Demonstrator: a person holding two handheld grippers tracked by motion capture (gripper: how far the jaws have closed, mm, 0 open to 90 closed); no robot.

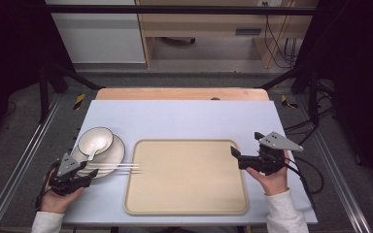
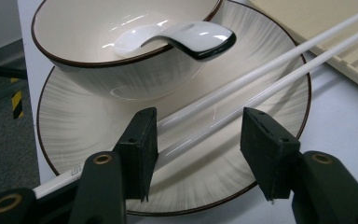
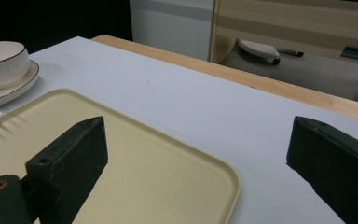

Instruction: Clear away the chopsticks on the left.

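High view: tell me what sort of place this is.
Probably a lab or workshop rigged for recording tabletop tasks: a black metal frame surrounds the table, loose cables hang by wooden furniture behind, and hazard-striped tape marks the floor.

Chopsticks (image 2: 261,81) between claw (image 2: 198,149) jaws (unpinched), over plate (image 2: 74,126)

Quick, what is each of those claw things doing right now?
Left gripper: jaws partly closed around the white chopsticks on the plate, not yet squeezing them.
Right gripper: open, holding nothing, over the tray.
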